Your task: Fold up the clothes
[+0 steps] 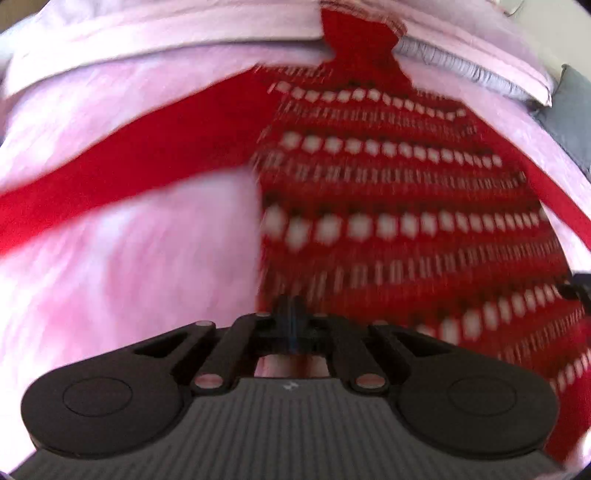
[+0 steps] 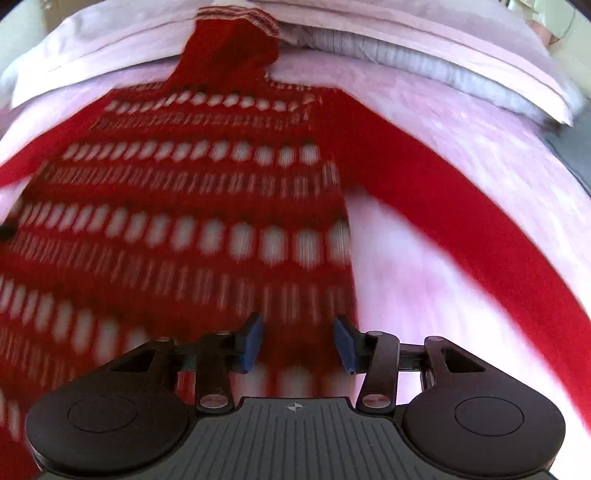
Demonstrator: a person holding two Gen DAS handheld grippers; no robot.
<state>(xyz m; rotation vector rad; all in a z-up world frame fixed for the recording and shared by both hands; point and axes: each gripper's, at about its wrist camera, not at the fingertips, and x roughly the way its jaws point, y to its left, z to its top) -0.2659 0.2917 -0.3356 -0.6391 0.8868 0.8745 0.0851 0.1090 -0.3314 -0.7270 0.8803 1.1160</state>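
Across the middle of the pink bedspread [image 1: 110, 258] we see a red knitted sweater [image 1: 406, 206] lying flat, its body banded with rows of white blocks and fine white ticks. Its collar end points toward the far edge of the bed, where the red neck with pale striped trim rests on the fold of a pink pillow [image 1: 166, 33]. From the right wrist view the same sweater [image 2: 192, 206] fills the left and centre, and a plain red sleeve [image 2: 461, 221] runs from the shoulder out toward the right edge of the bed. From the left wrist view the other sleeve [image 1: 129, 158] stretches away toward the left edge. Both sleeves lie spread apart from the body, so the garment is not yet folded. A grey strip [image 1: 576, 122] shows at the right side past the pillow.

Our left gripper [image 1: 291, 317] is at the near hem of the sweater, by the body's left edge, with its fingers pressed together; the blur keeps us from telling whether any cloth is pinched between them. Our right gripper [image 2: 299, 343] hangs over the near hem by the body's right edge, its blue-padded fingers [image 2: 253, 341] spread apart with red knit showing in the gap below them, and the pads press on nothing. Both views are smeared by motion blur.
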